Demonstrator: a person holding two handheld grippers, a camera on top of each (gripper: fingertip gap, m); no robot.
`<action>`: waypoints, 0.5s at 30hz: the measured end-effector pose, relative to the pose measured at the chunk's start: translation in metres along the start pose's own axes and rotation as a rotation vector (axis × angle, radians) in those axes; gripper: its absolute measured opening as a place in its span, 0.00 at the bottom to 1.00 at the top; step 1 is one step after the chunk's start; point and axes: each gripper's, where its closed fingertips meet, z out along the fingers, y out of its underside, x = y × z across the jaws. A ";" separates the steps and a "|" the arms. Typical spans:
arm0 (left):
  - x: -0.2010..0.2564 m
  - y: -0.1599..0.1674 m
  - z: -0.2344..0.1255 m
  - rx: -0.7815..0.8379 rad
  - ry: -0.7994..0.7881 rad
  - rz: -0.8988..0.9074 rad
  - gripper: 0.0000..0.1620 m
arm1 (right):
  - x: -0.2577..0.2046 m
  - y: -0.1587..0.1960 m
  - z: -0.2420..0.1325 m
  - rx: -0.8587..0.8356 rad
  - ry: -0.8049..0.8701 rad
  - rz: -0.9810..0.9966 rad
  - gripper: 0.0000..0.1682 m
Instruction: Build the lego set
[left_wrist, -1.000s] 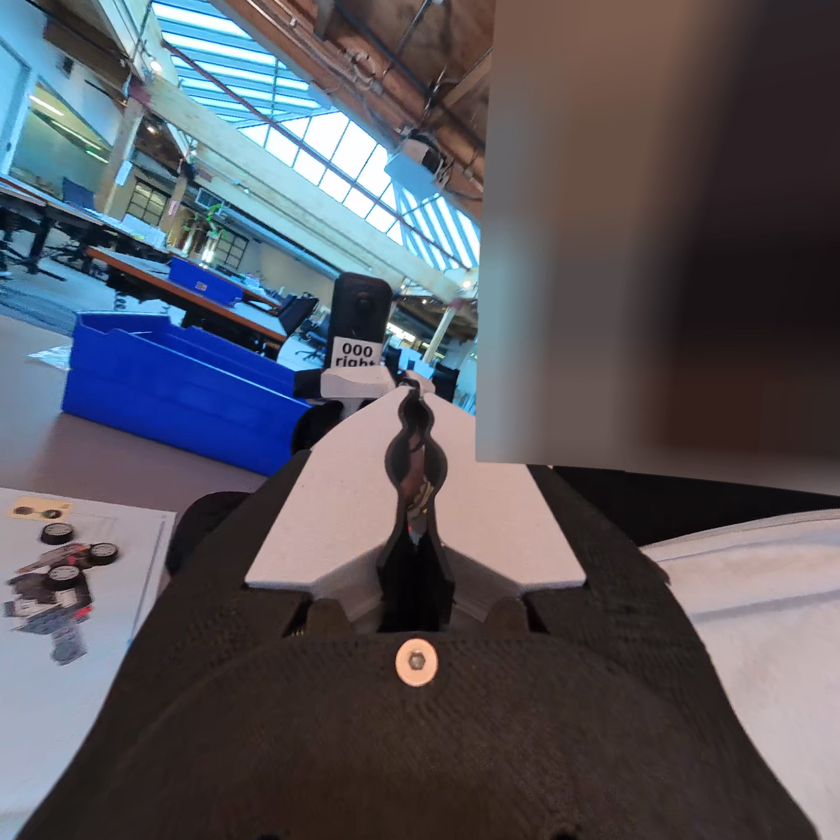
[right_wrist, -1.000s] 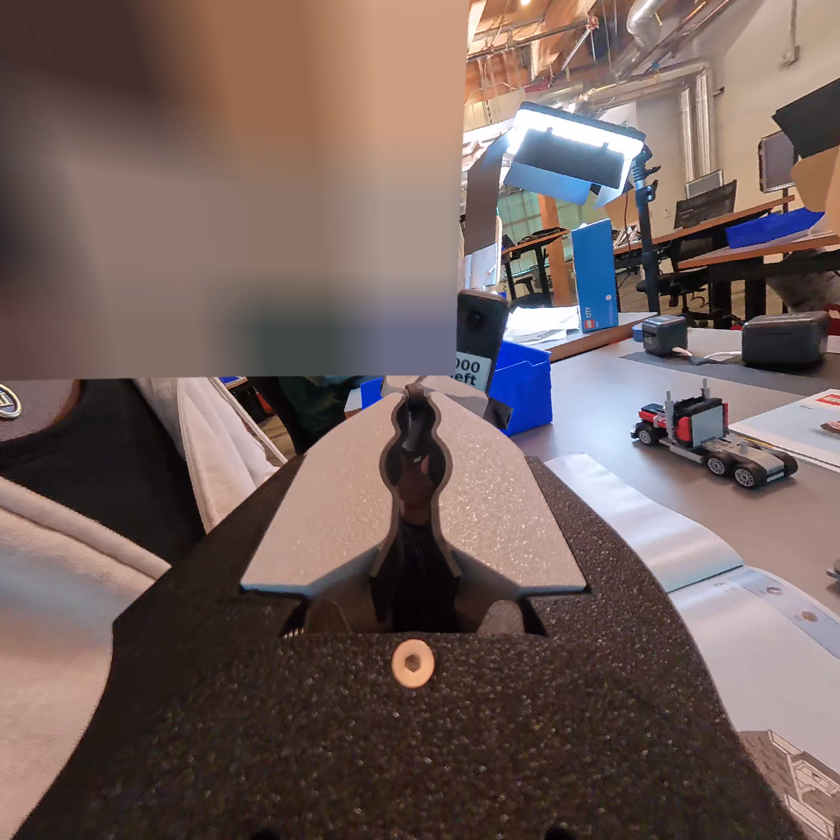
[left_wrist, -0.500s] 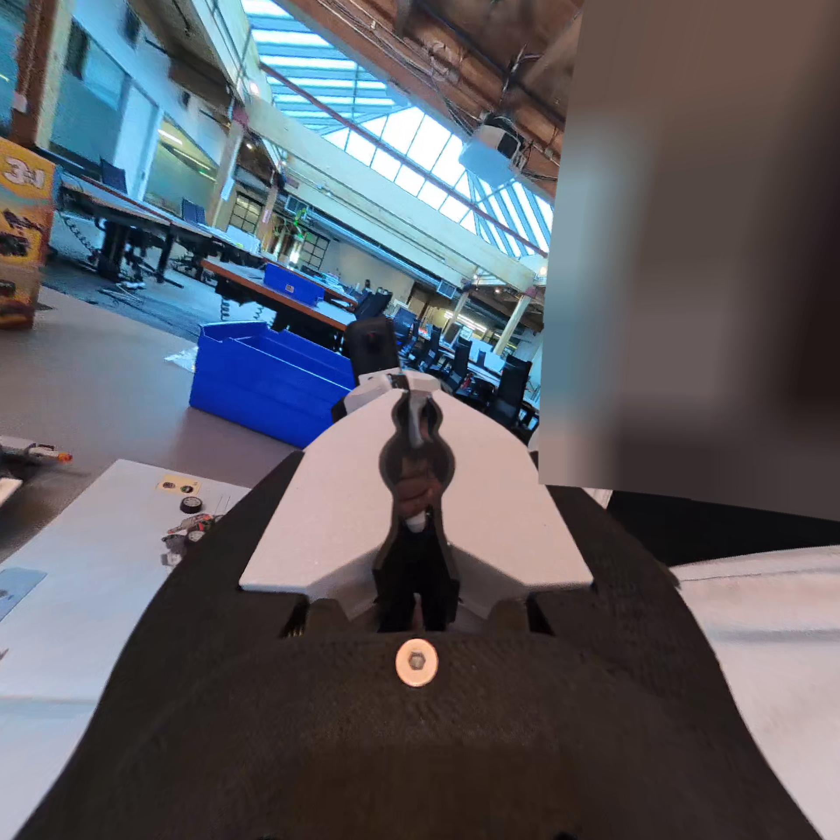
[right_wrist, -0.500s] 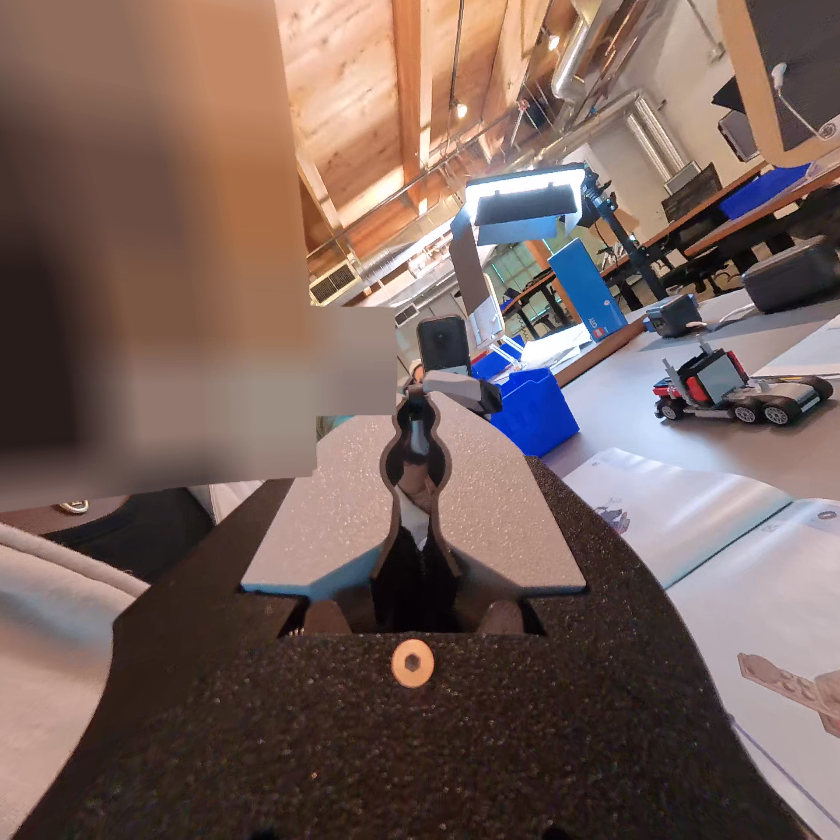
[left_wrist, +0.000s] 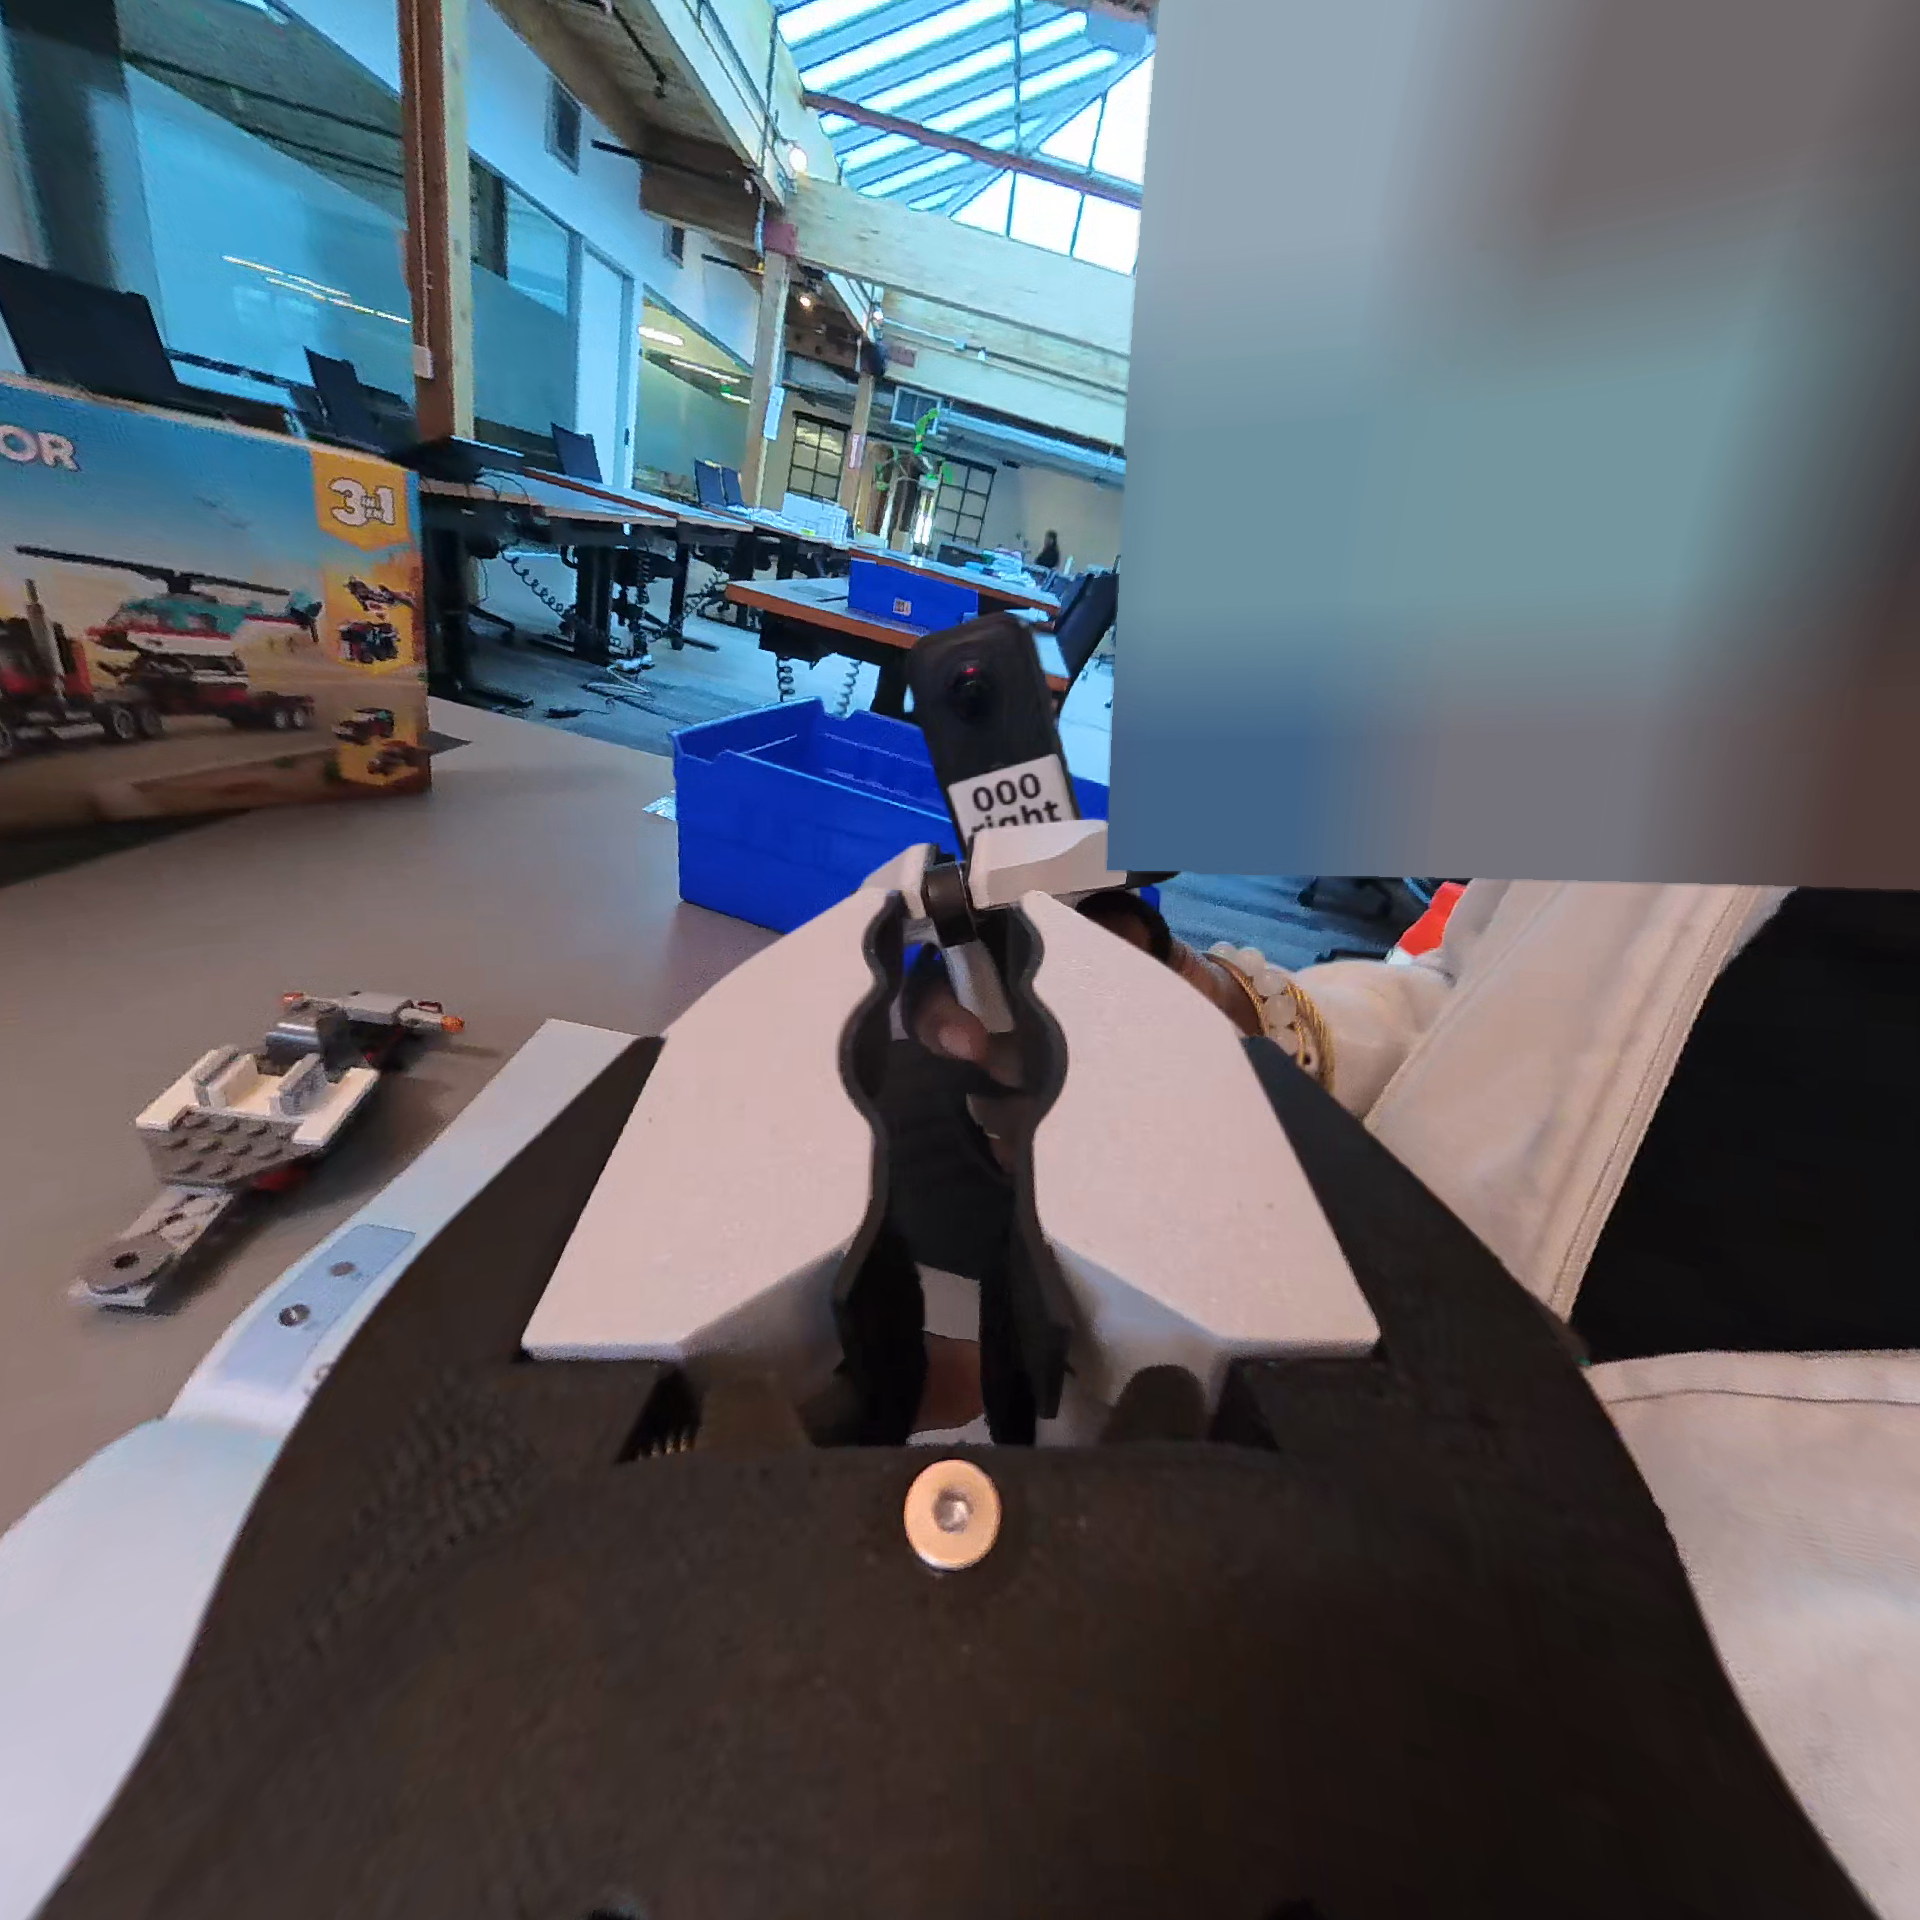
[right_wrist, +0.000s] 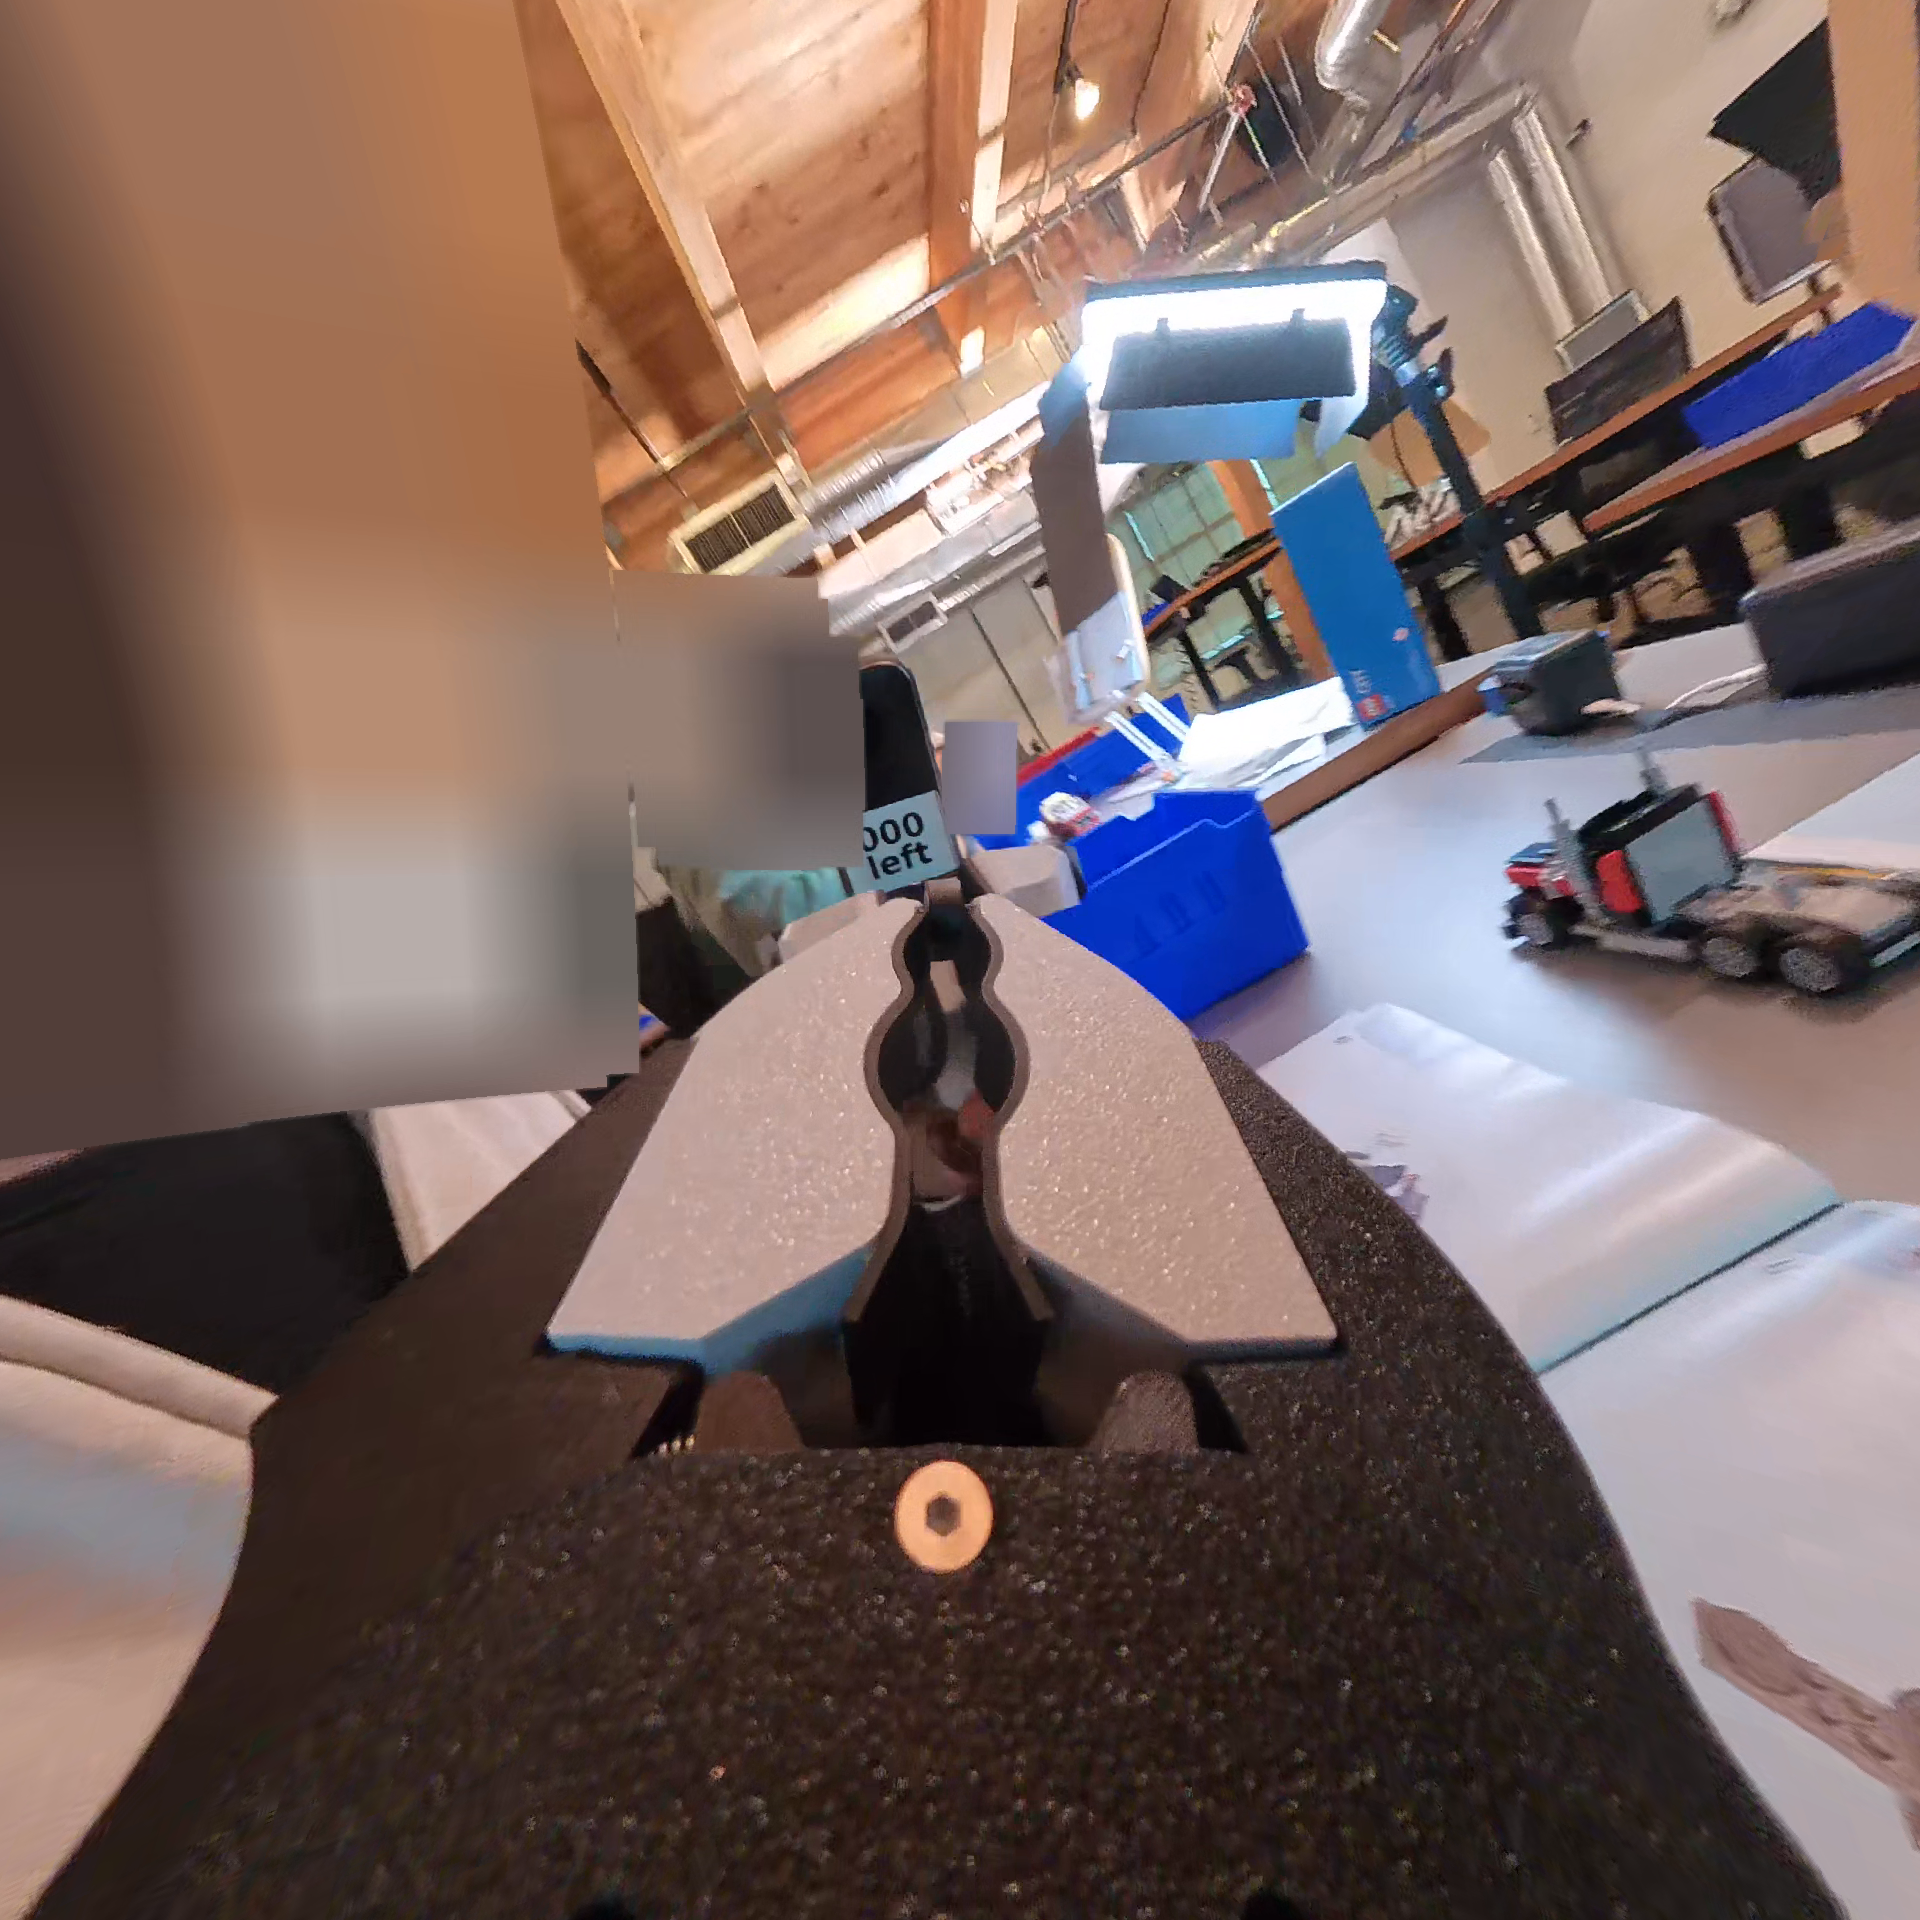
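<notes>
1. Left wrist view: left gripper (left_wrist: 951, 914) raised off table (left_wrist: 499, 894), fingers closed on a small black lego piece (left_wrist: 948, 900) at the tips. Right gripper (left_wrist: 1023, 868) meets it tip to tip. Part-built grey/white lego model (left_wrist: 244, 1117) lies on table at left; set box (left_wrist: 208, 613) stands behind, blue bin (left_wrist: 800, 821) beyond

2. Right wrist view: right gripper (right_wrist: 945, 920) tips nearly together w/ something dark between them; can't tell if it grips. Finished lego truck (right_wrist: 1704, 894) on table at right, open booklet (right_wrist: 1538, 1174) near
</notes>
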 end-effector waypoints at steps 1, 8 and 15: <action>-0.001 0.000 -0.002 0.019 -0.005 -0.014 0.09 | 0.001 0.000 0.000 -0.017 0.016 -0.046 0.03; -0.007 0.017 -0.011 -0.008 -0.065 0.030 0.03 | 0.010 0.017 -0.002 -0.202 0.110 -0.272 0.03; -0.014 0.024 -0.015 -0.030 -0.109 0.105 0.04 | 0.019 0.023 -0.001 -0.178 0.106 -0.108 0.03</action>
